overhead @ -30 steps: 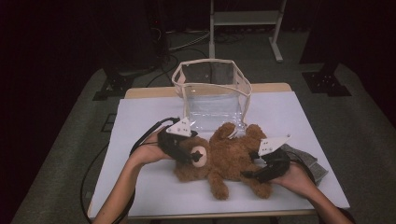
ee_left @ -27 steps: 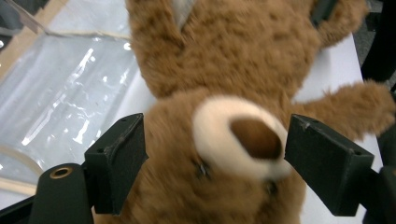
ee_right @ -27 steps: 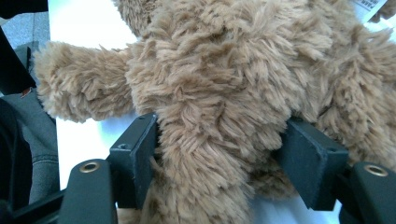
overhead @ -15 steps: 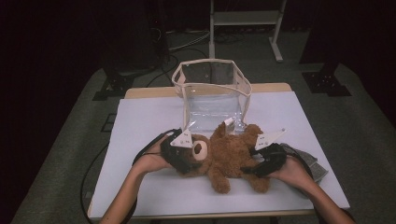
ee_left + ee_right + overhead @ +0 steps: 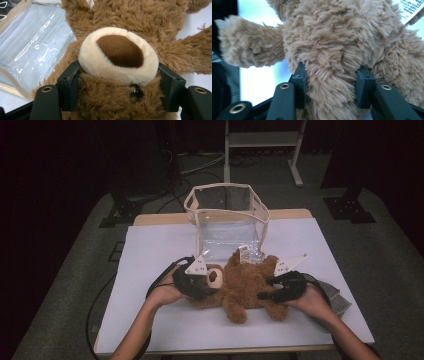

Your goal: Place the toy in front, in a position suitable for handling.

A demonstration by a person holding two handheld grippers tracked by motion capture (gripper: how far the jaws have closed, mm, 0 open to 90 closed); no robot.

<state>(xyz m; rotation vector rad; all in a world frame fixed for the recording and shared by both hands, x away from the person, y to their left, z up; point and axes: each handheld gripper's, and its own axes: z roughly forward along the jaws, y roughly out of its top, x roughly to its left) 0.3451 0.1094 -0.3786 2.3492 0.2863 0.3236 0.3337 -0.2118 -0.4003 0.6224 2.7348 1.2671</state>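
A brown plush teddy bear [image 5: 245, 280] lies on its back on the white table [image 5: 150, 250], head toward the left. My left gripper [image 5: 207, 287] has just been closing, and its pads press both sides of the bear's head [image 5: 120, 50] just under the cream muzzle. My right gripper [image 5: 267, 292] has also just been closing, and it squeezes a furry limb at the bear's lower body [image 5: 332, 37]. In the gripper views, the left gripper [image 5: 120, 86] and the right gripper [image 5: 332, 87] each hold fur bulging between their pads.
A clear plastic bag with cream trim [image 5: 227, 215] stands open just behind the bear, and its wall [image 5: 32, 45] is close to the head. A white label [image 5: 245, 252] hangs off the bear. A grey cloth [image 5: 335, 297] lies under my right hand.
Both hands stay about where they were at the bear's two ends. The grippers now sit tighter against the bear, which has shifted only slightly on the table.
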